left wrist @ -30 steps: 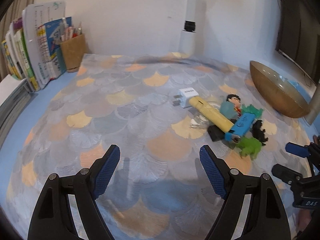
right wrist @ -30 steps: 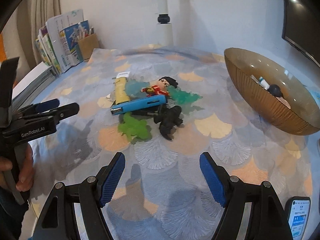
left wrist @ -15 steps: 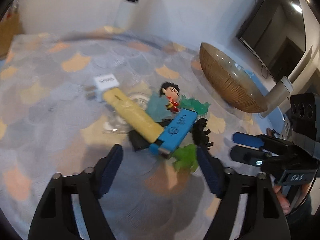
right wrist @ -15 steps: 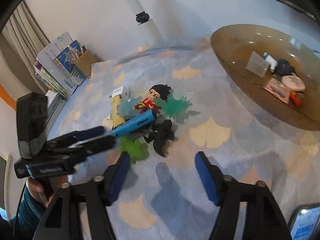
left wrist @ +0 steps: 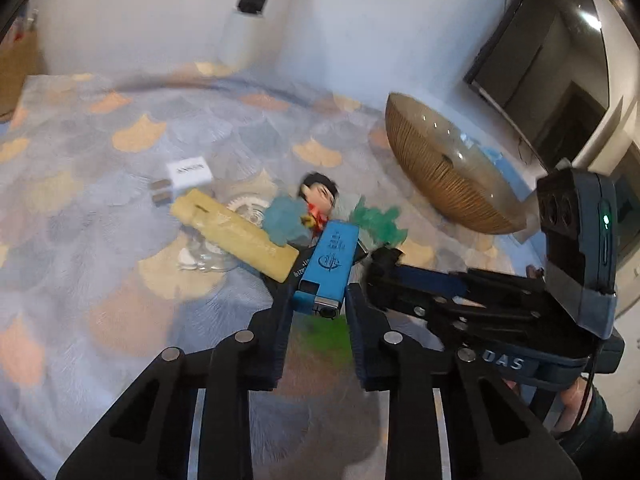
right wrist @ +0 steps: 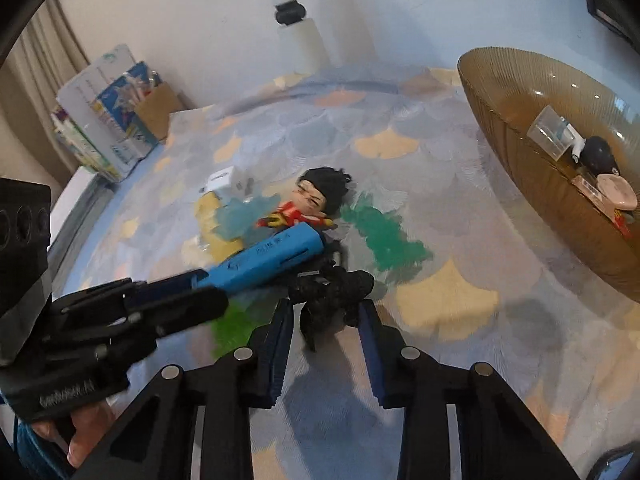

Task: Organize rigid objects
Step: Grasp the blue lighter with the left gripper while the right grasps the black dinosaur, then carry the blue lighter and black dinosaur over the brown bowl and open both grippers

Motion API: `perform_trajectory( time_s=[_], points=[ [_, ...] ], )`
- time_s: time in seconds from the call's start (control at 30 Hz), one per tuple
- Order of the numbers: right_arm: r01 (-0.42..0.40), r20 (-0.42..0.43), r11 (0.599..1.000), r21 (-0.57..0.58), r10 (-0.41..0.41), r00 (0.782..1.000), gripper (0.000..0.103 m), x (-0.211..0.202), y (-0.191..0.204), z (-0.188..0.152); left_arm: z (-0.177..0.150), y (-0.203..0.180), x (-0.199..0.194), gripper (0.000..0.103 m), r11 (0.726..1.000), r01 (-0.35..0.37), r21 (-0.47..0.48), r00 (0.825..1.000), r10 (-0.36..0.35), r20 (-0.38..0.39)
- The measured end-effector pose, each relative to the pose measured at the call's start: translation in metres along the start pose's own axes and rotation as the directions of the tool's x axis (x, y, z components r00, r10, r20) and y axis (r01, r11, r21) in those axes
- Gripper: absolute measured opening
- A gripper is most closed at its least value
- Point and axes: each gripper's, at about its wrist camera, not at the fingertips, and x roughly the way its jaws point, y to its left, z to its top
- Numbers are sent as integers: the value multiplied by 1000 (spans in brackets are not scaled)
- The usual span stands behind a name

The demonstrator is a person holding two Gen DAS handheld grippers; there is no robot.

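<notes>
A pile of small objects lies mid-table: a blue rectangular device point(left wrist: 330, 264), a yellow block point(left wrist: 236, 234), a white charger point(left wrist: 188, 174), a doll figure point(left wrist: 318, 196), a dark green toy point(right wrist: 380, 236), a light green toy point(right wrist: 230, 330) and a black figure point(right wrist: 332, 292). My left gripper point(left wrist: 318, 304) has its jaws closed in around the near end of the blue device point(right wrist: 272, 258). My right gripper point(right wrist: 326, 316) has its jaws narrowed around the black figure. Whether either pair of pads presses its object is unclear.
A brown bowl point(right wrist: 500, 92) at the right holds a clear cup point(right wrist: 550, 136) and several small items. Books and a cardboard holder point(right wrist: 156, 110) stand at the far left. A white pole point(right wrist: 296, 24) rises at the back. A dark screen point(left wrist: 540, 52) hangs at the right.
Both grippers moved forward into the pile and their jaws narrowed. The left came around the blue device's end, the right around the black figure.
</notes>
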Motion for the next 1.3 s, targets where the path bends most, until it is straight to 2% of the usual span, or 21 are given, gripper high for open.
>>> perform_trajectory(
  time_s=[0.13, 0.27, 0.33, 0.43, 0.53, 0.57, 0.63, 0.67, 0.7, 0.8, 0.93, 1.0, 1.07, 1.1, 1.13, 1.17, 1.23, 1.3],
  points=[
    [-15, 47, 999, -49, 17, 999, 32, -32, 0, -16, -16, 5, -23, 23, 999, -6, -42, 1000, 7, 27],
    [-48, 15, 994, -100, 49, 999, 32, -50, -1, -39, -41, 7, -43, 21, 997, -35, -70, 999, 37, 29],
    [-26, -21, 991, -129, 24, 1000, 33, -53, 2, -53, -50, 7, -48, 21, 996, -44, -74, 999, 45, 19],
    [39, -78, 975, -218, -57, 995, 33, -54, 10, -70, -56, 2, -49, 21, 996, -50, -70, 999, 49, -10],
    [87, -86, 954, -287, -116, 990, 33, -56, 17, -78, -60, -5, -45, 25, 998, -24, -52, 999, 22, -48],
    [94, -85, 953, -287, -123, 989, 33, -57, 18, -79, -59, -7, -43, 35, 998, -44, -43, 998, 42, -46],
    [97, -86, 959, -265, -124, 989, 43, -59, 13, -78, -56, -5, -44, 38, 995, -85, -48, 996, 84, -26],
    [103, -78, 962, -253, -127, 989, 55, -61, 10, -78, -53, -1, -43, 40, 992, -113, -63, 994, 112, -18],
    [107, -69, 964, -242, -127, 989, 61, -63, 9, -78, -50, 3, -43, 43, 989, -130, -76, 991, 130, -12],
    [62, -72, 980, -191, -77, 994, 61, -63, 3, -78, -37, 17, -36, 51, 980, -151, -131, 988, 151, -7],
    [41, -95, 990, -137, -54, 994, 61, -52, 5, -80, -24, 21, -11, 51, 973, -172, -153, 985, 167, -47],
    [60, -80, 989, -134, -71, 994, 61, -49, 9, -80, -21, 14, -4, 51, 969, -213, -124, 977, 210, -31],
    [91, -69, 987, -132, -100, 993, 61, -46, 12, -79, -21, 3, 3, 50, 964, -253, -76, 967, 252, -23],
    [112, -63, 984, -136, -122, 991, 61, -44, 14, -78, -21, 0, 5, 44, 961, -270, -55, 963, 270, -16],
    [137, -56, 980, -143, -146, 988, 61, -42, 17, -78, -22, -2, 5, 36, 964, -262, -46, 965, 262, -4],
    [172, -47, 972, -162, -181, 982, 56, -40, 21, -78, -23, -2, 3, 25, 971, -232, -55, 973, 233, -3],
    [242, -19, 944, -224, -253, 967, 43, -38, 31, -79, -27, -1, 1, 23, 963, -259, -80, 966, 260, 9],
    [240, -12, 933, -267, -252, 968, 40, -38, 39, -80, -29, 0, -2, 21, 961, -261, -91, 965, 263, 17]
  ],
)
